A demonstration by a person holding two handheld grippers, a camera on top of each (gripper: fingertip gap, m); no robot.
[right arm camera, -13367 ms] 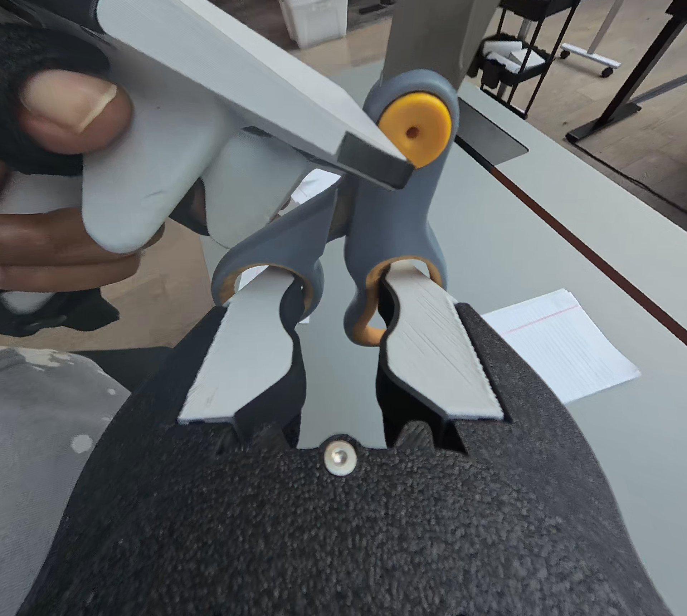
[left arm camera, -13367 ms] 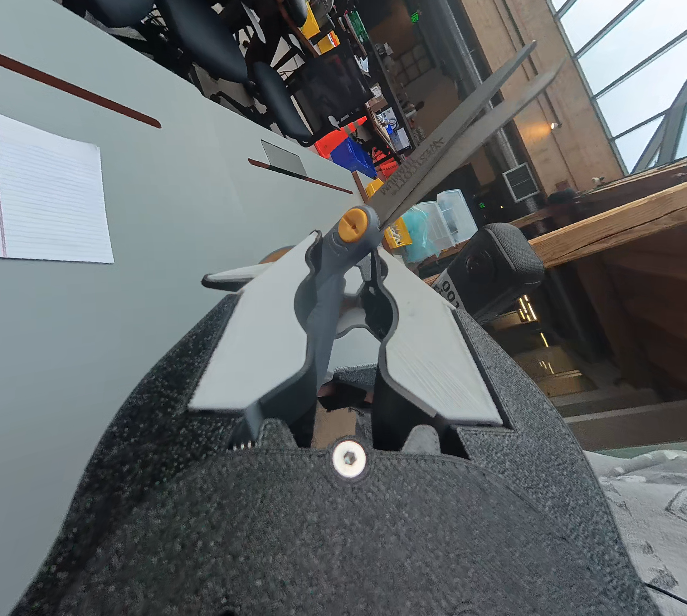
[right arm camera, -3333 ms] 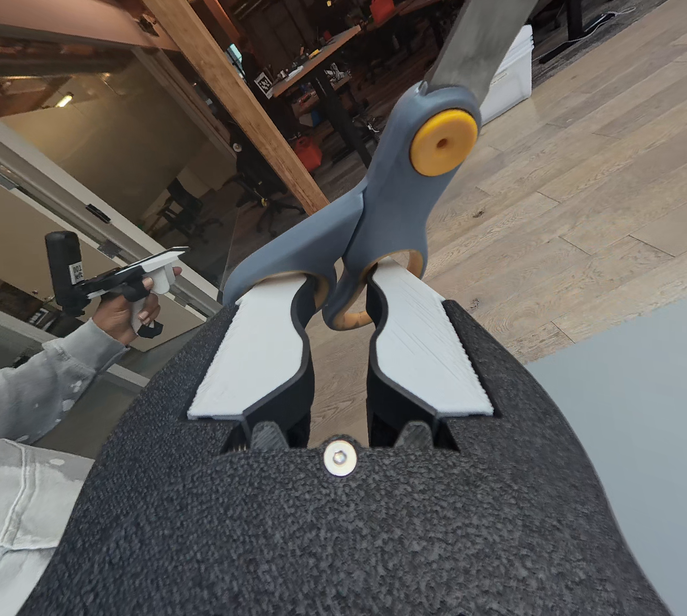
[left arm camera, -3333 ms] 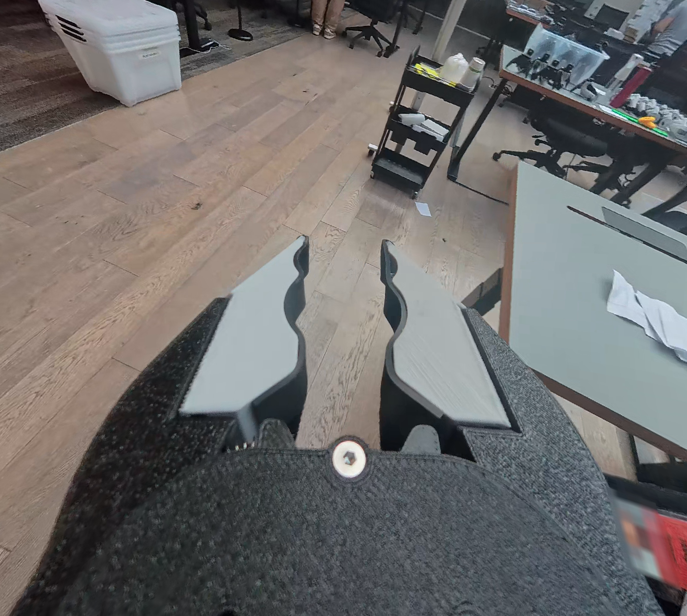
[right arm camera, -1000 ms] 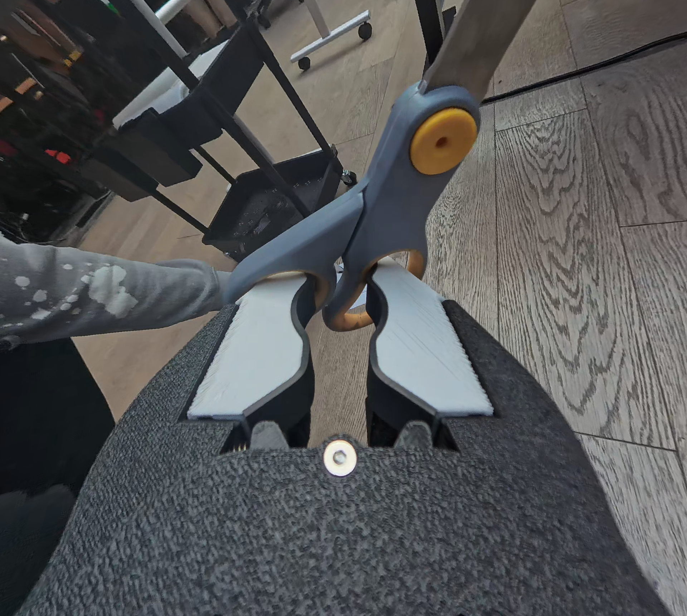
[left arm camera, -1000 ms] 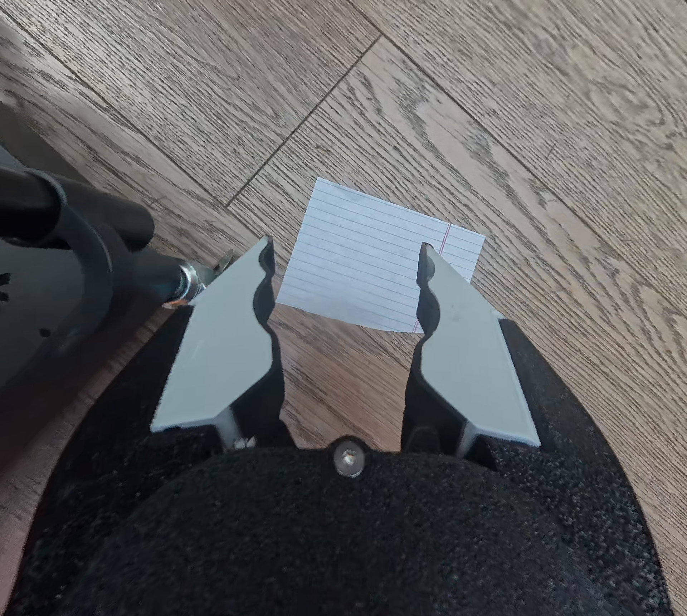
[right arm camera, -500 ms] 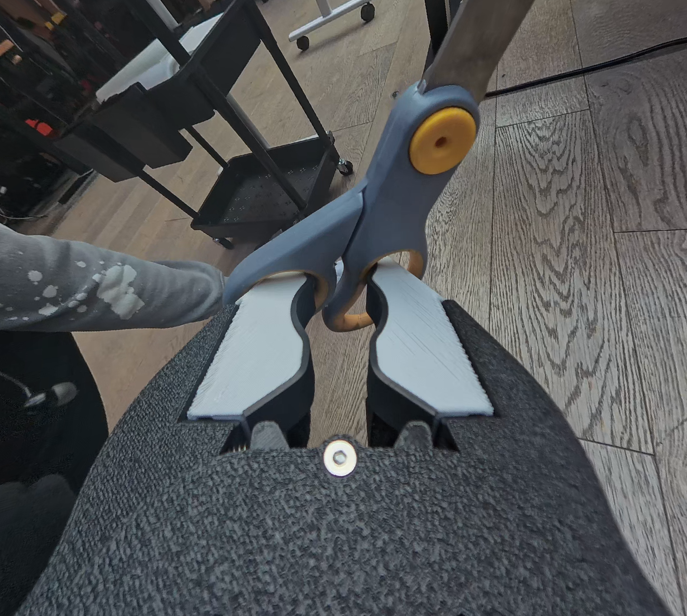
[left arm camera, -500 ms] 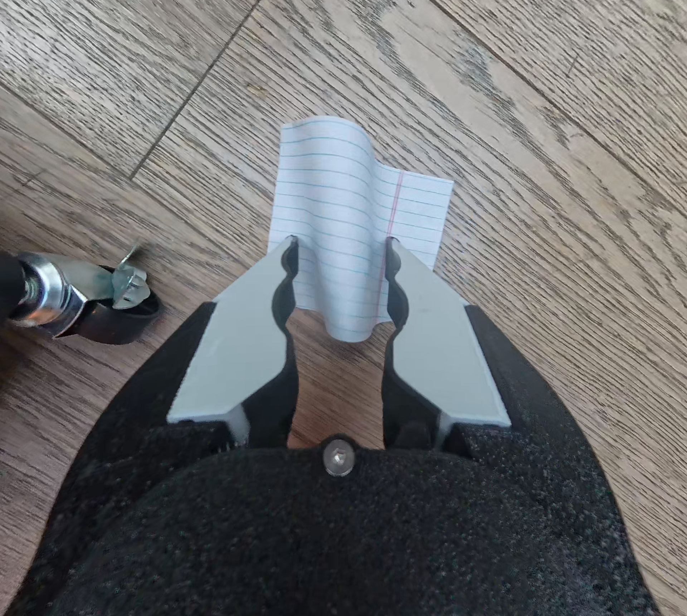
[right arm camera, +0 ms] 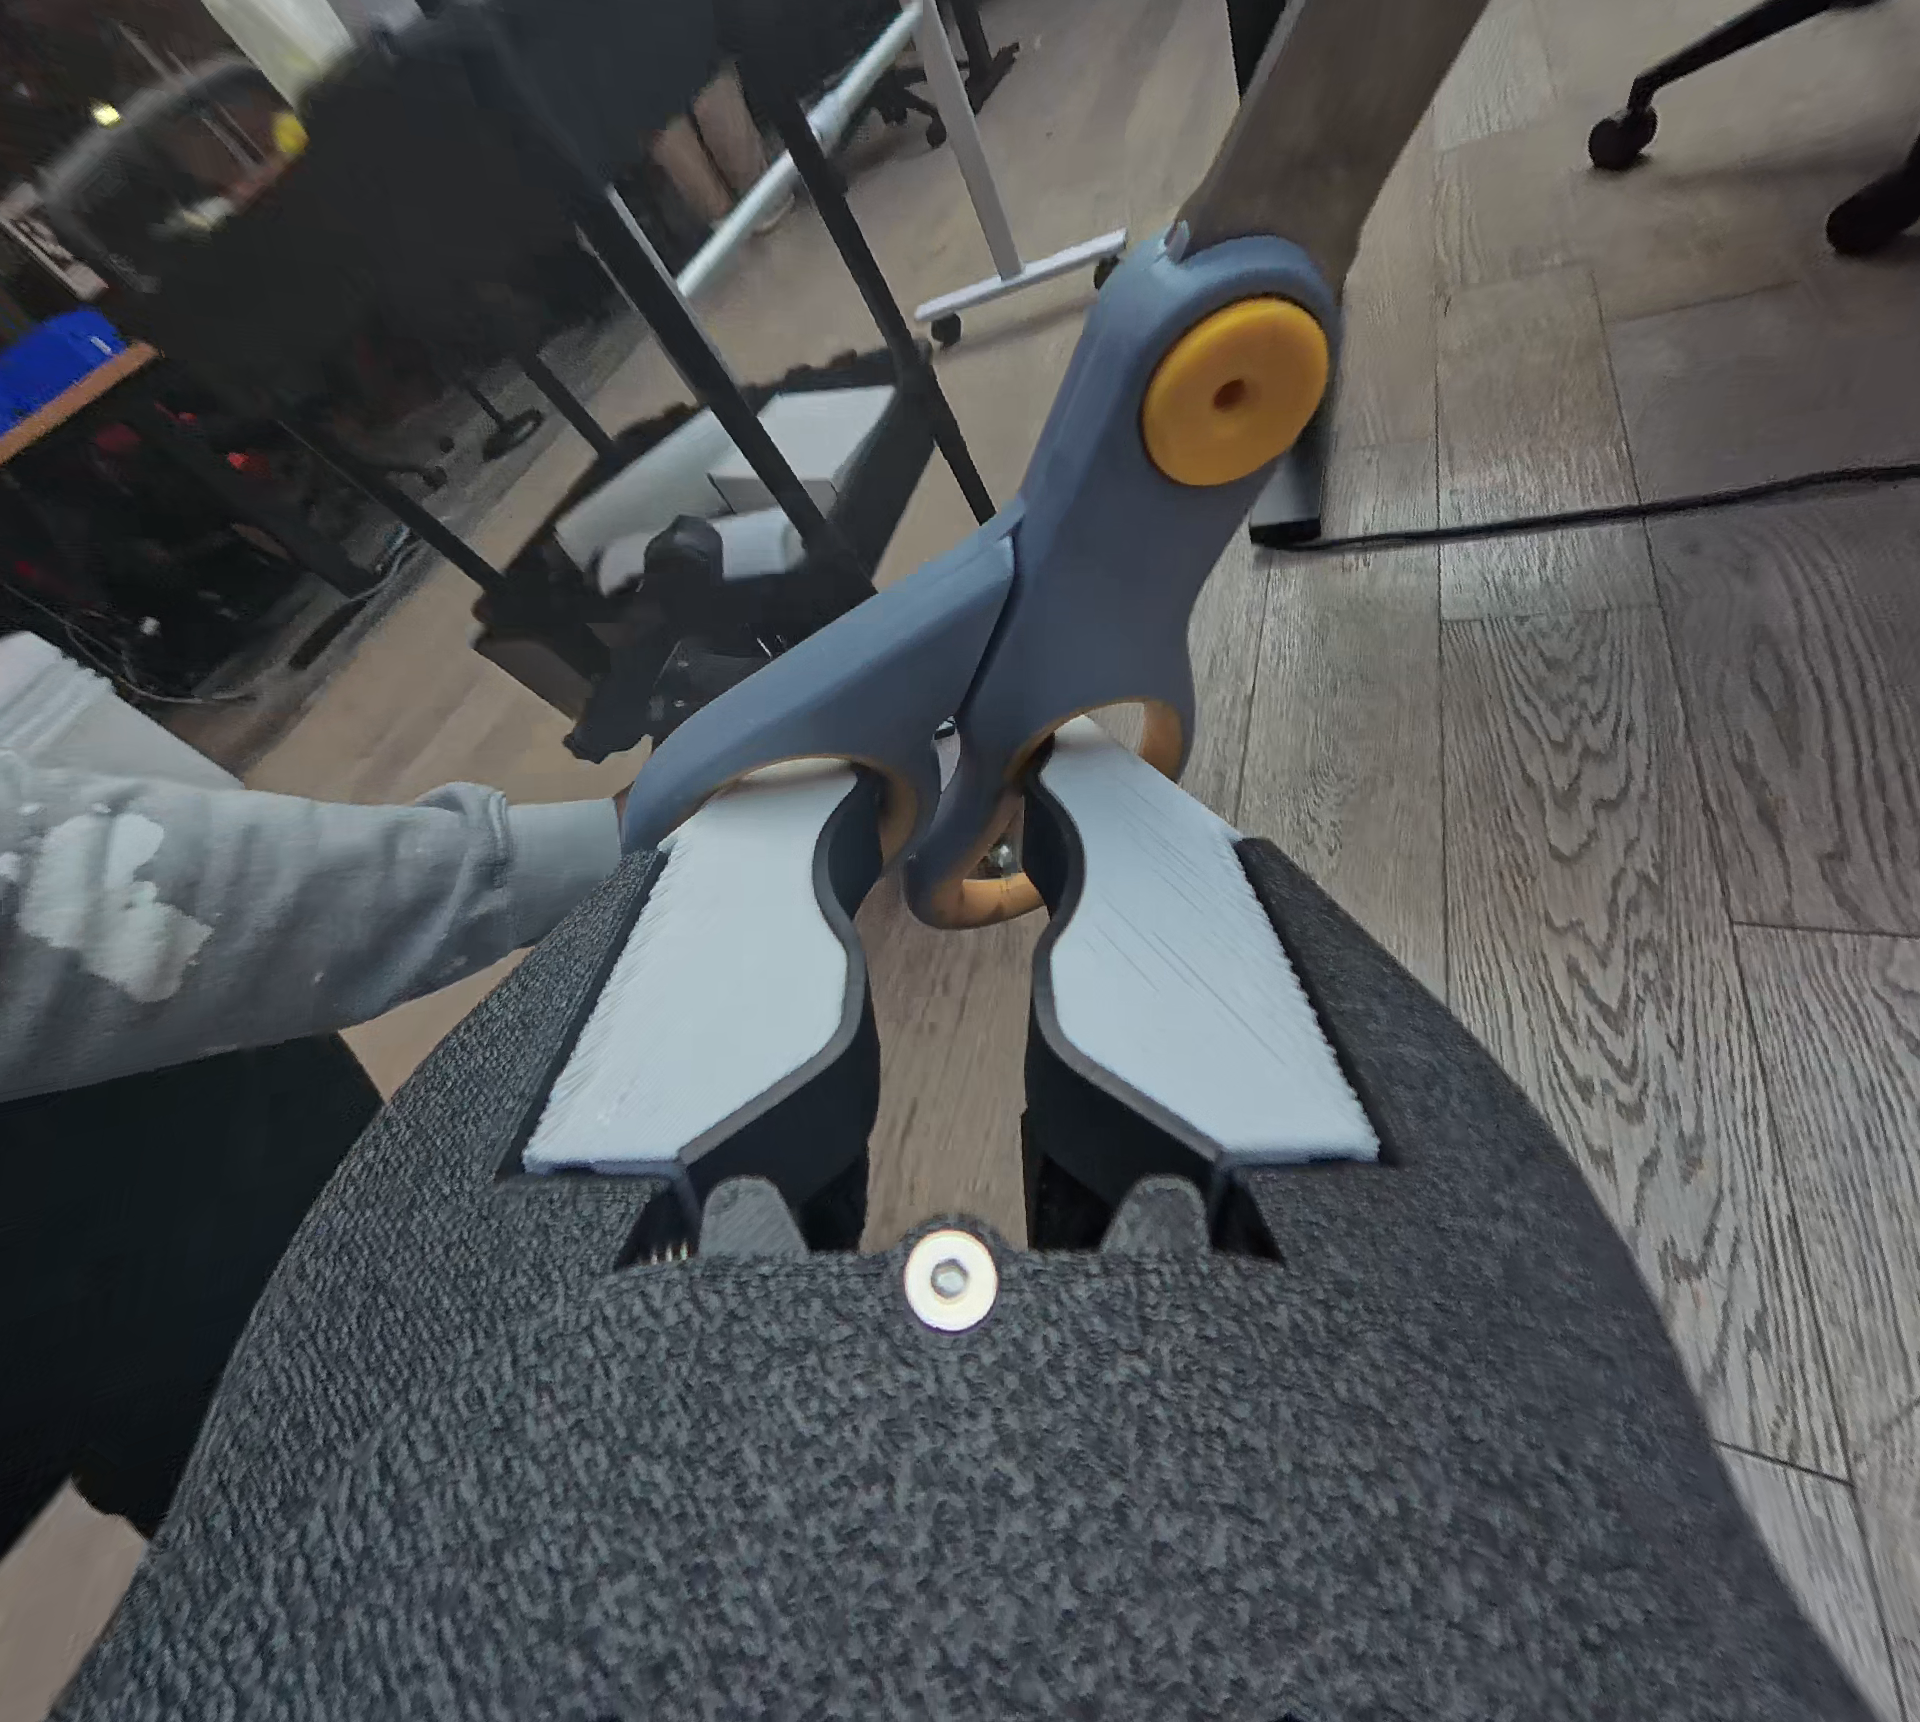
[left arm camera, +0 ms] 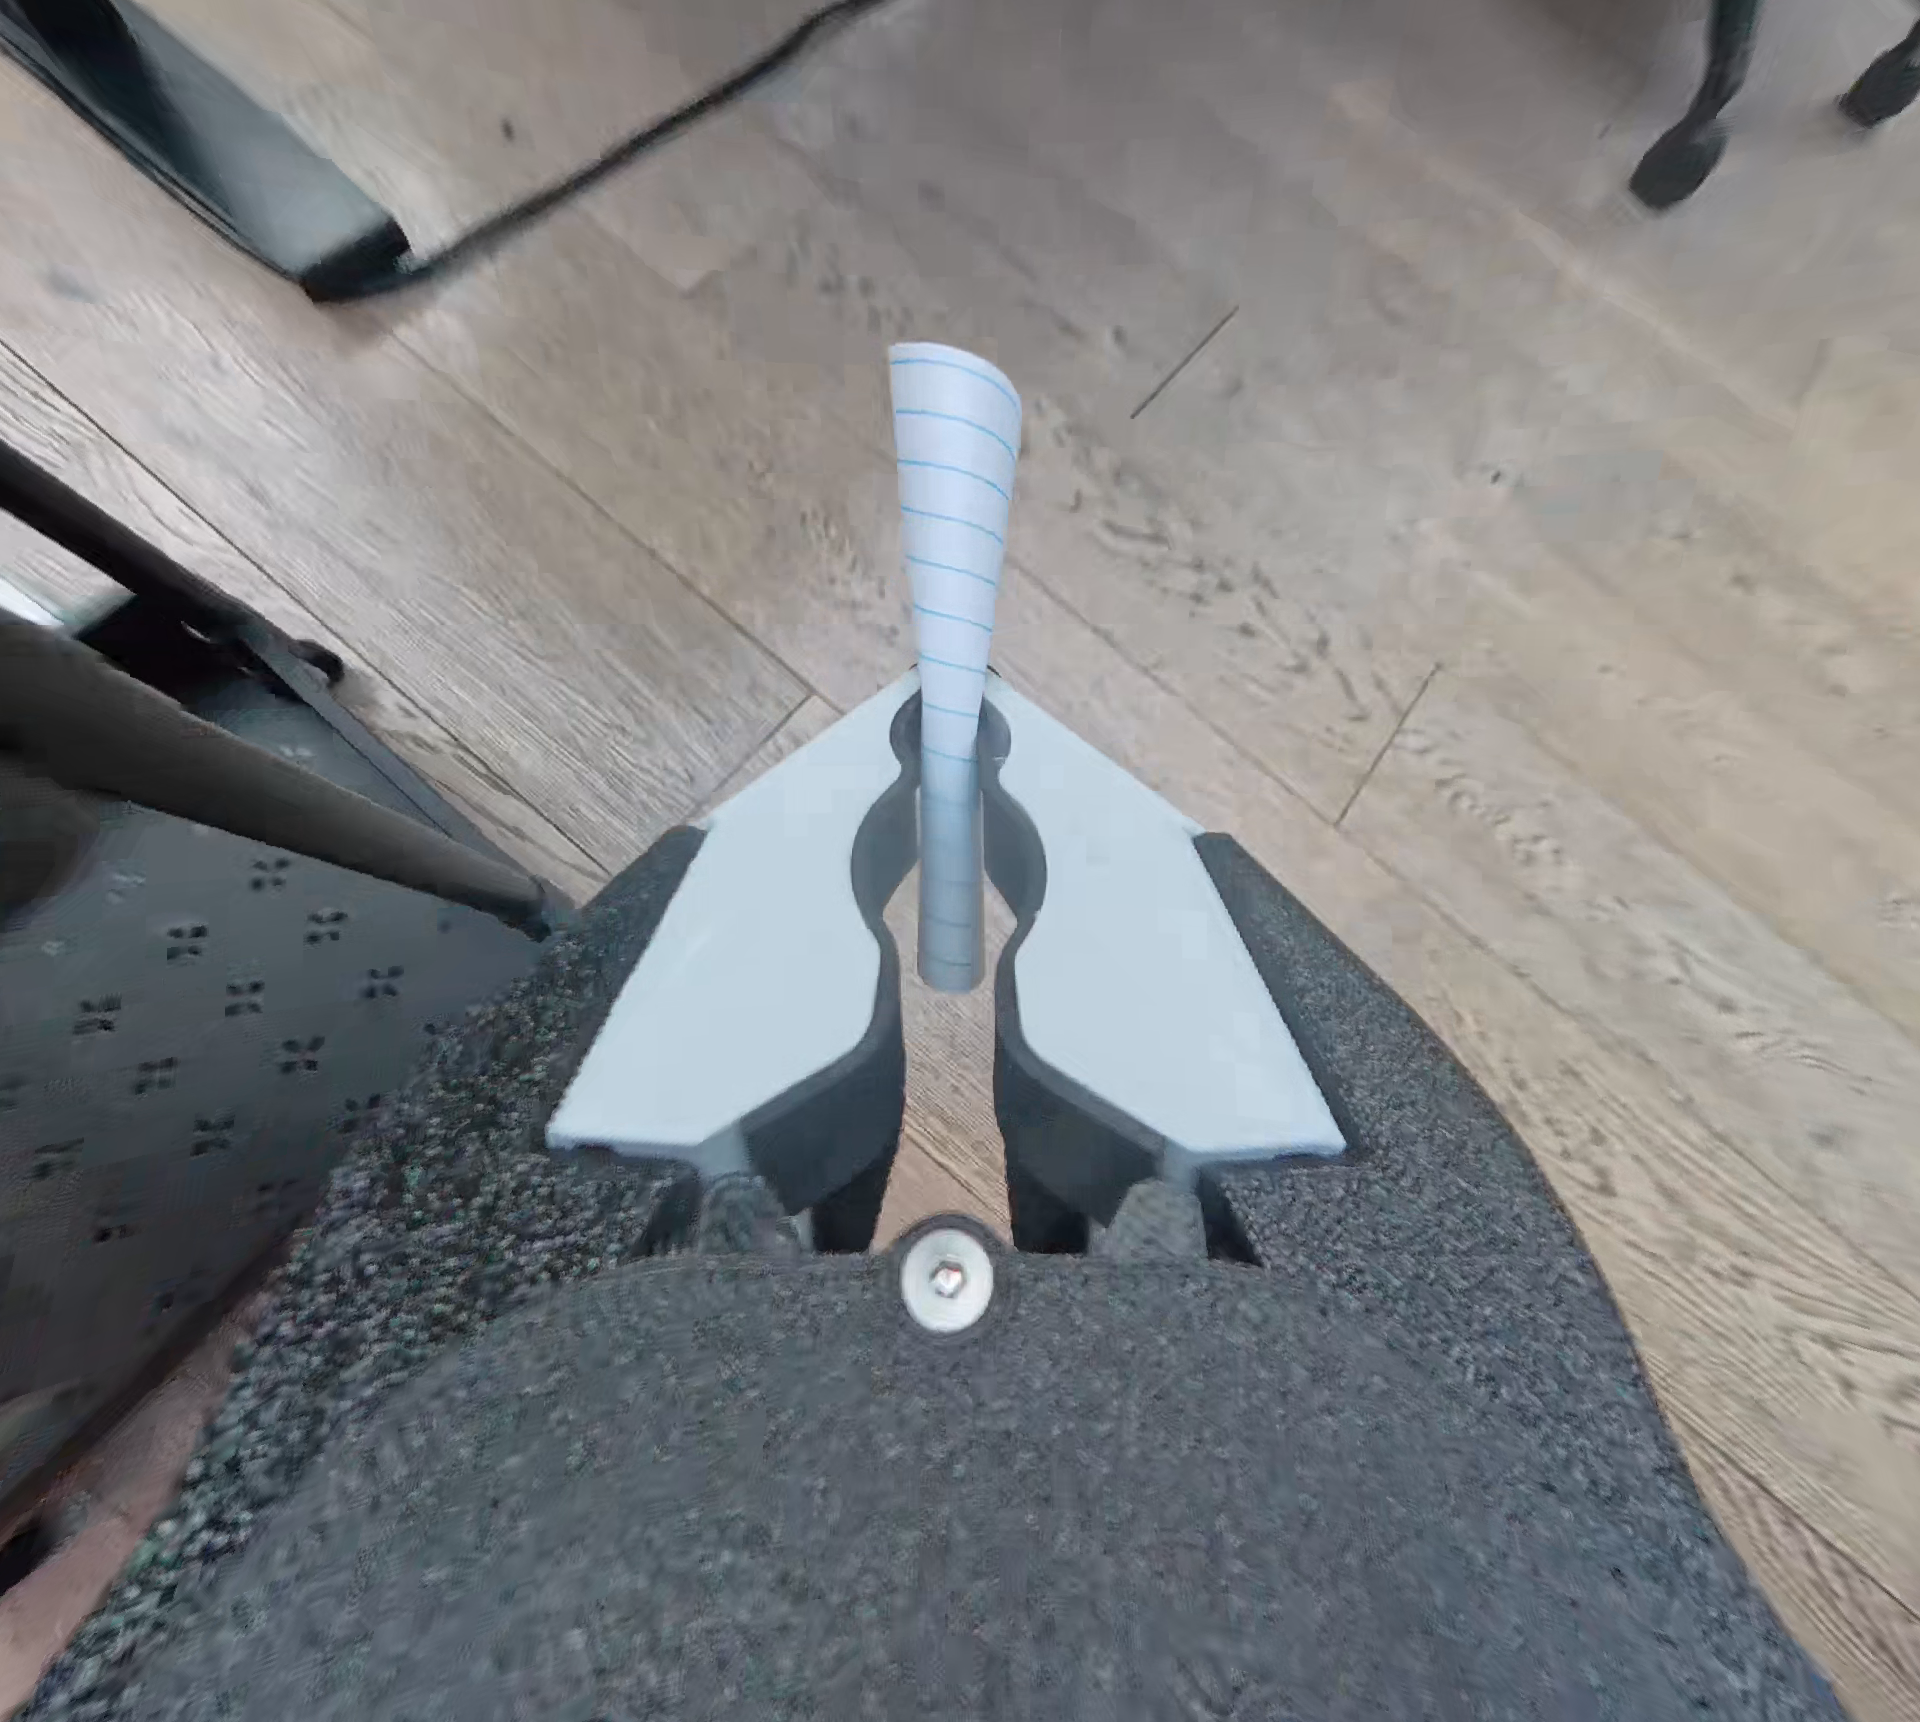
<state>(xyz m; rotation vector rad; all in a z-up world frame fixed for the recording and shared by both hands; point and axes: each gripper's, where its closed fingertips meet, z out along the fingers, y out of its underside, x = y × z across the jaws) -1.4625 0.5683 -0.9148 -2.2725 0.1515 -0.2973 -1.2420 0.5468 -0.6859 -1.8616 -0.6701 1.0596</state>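
Left gripper [left arm camera: 950,716] is clamped on a lined paper slip [left arm camera: 954,529], pinched near its lower end and held above the wood floor [left arm camera: 1455,529]; the paper looks light and floppy, curling at the top. Right gripper [right arm camera: 954,799] has its fingers threaded through the handle loops of gray-and-orange scissors [right arm camera: 1081,592], blades pointing up and away. Scissors look stiff and heavier, best held by the handles, as here.

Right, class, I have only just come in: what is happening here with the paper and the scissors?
A person holds a two-finger gripper in each hand, low over a pale wood plank floor. The left gripper has its jaws shut on a white lined slip of paper, pinched into a narrow fold that sticks out ahead, clear of the floor. The right gripper carries grey-handled scissors with a yellow pivot, one finger through each handle loop, blades pointing up and away. A grey sleeve reaches in beside them.
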